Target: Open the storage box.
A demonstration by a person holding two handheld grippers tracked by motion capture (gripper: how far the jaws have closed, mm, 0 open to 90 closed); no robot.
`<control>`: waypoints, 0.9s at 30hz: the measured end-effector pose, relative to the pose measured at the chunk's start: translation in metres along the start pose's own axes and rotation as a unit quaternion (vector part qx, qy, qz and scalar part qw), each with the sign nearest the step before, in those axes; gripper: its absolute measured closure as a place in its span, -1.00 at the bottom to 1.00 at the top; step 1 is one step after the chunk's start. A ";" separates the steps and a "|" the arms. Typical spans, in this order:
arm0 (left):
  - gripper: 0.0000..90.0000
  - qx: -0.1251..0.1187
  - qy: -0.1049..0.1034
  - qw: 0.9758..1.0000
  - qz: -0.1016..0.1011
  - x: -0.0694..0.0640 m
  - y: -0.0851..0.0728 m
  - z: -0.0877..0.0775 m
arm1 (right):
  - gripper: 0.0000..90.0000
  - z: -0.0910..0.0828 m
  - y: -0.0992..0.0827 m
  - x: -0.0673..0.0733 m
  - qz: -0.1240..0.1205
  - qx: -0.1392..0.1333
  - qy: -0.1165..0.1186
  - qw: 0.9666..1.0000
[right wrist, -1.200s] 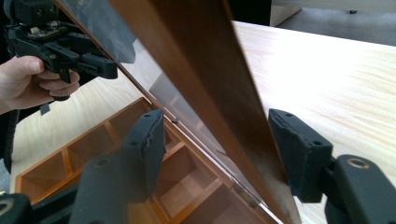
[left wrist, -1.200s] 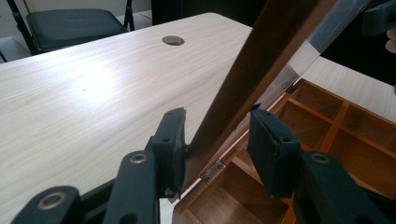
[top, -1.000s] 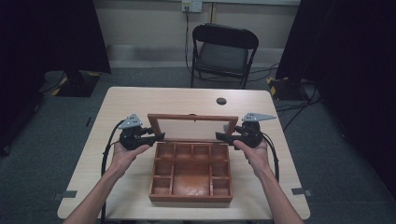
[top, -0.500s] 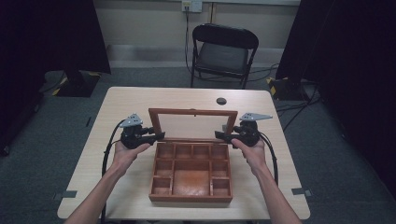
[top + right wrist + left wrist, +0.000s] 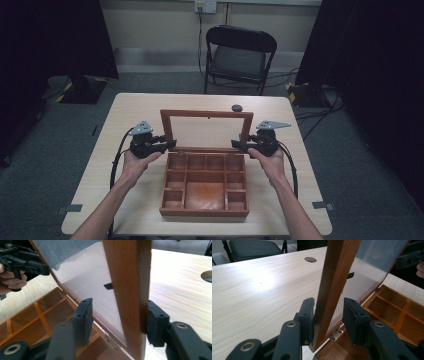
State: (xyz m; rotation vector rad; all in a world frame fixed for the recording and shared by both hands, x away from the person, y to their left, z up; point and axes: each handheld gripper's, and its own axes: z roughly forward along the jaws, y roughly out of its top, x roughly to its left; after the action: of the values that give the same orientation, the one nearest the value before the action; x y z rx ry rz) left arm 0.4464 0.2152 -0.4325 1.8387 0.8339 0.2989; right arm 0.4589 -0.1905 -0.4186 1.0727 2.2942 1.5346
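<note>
1. The wooden box (image 5: 205,185) sat mid-table (image 5: 125,107), its glass-paned lid (image 5: 206,129) upright.
2. My left gripper (image 5: 170,145) and right gripper (image 5: 237,145), jaws just closing, straddled the lid's side rails, each touching one pad only.
3. The lid stood higher than before.

Glossy wooden box (image 5: 205,192), clear-paned lid (image 5: 206,129)

Both tools, left (image 5: 167,144) and right (image 5: 239,145), closing (pads seemingly not clamped).
</note>
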 end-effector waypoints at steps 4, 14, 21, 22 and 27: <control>0.38 0.001 0.002 1.000 -0.004 0.002 0.001 0.002 | 0.16 0.001 -0.001 -0.003 0.004 -0.004 -0.003 1.000; 0.38 0.011 0.007 1.000 -0.020 0.006 -0.004 0.011 | 0.20 0.005 -0.001 -0.007 0.006 -0.009 -0.011 1.000; 0.42 0.012 0.005 1.000 -0.027 0.010 -0.004 0.013 | 0.09 0.008 -0.001 -0.008 0.010 -0.011 -0.010 1.000; 0.43 0.013 0.007 0.999 -0.028 0.010 -0.004 0.013 | 0.07 0.010 -0.002 -0.009 0.013 -0.012 -0.011 1.000; 0.44 0.013 0.002 0.999 -0.034 0.013 -0.004 0.015 | 0.11 0.011 -0.002 -0.010 0.012 -0.010 -0.015 1.000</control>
State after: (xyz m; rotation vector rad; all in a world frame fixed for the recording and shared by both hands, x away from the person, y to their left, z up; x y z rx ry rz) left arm 0.4623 0.2145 -0.4449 1.8303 0.9040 0.2490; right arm 0.4713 -0.1891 -0.4274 1.1155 2.2490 1.5356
